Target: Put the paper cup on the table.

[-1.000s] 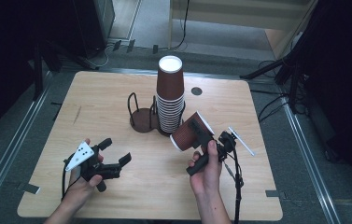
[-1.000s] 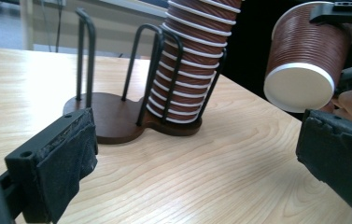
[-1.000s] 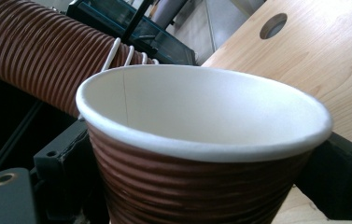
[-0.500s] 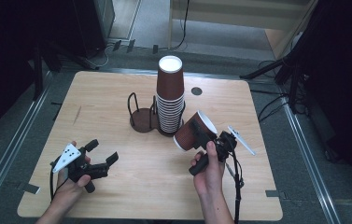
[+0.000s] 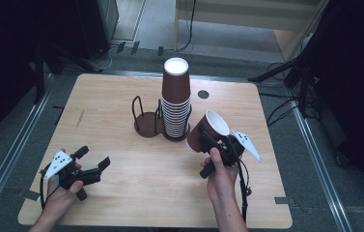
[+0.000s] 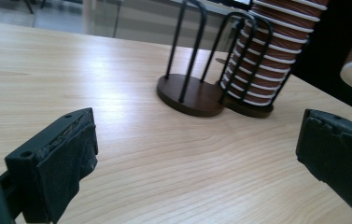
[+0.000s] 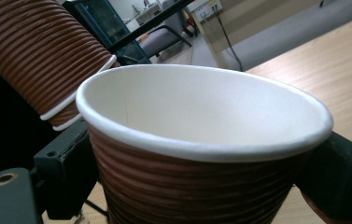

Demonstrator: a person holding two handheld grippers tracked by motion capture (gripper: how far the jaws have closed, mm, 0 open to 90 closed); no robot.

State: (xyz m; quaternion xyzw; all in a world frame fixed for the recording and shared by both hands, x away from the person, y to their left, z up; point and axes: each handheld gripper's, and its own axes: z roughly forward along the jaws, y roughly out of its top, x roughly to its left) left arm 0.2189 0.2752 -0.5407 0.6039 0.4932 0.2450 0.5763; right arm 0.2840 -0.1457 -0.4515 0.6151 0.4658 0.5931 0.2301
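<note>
A tall stack of brown ribbed paper cups (image 5: 175, 99) (image 6: 274, 51) stands upside down in one ring of a black wire cup holder (image 5: 147, 121) (image 6: 192, 91) at mid-table. My right gripper (image 5: 207, 140) is shut on a single brown cup (image 5: 209, 130) (image 7: 201, 154), tilted with its white mouth up and to the right, just right of the stack. The cup's rim sits between the jaws in the right gripper view. My left gripper (image 5: 92, 164) (image 6: 197, 172) hovers open near the table's front left, jaws wide apart with nothing between them, pointing toward the holder.
The wooden table (image 5: 121, 96) has a small dark round hole (image 5: 203, 94) behind the stack. The holder's other ring (image 6: 187, 93) has no cups in it. Dark floor, metal rails and cables surround the table.
My left gripper has drawn back to the left and toward the front edge, staying open. The right gripper has lifted the cup slightly and tilted its mouth more upward.
</note>
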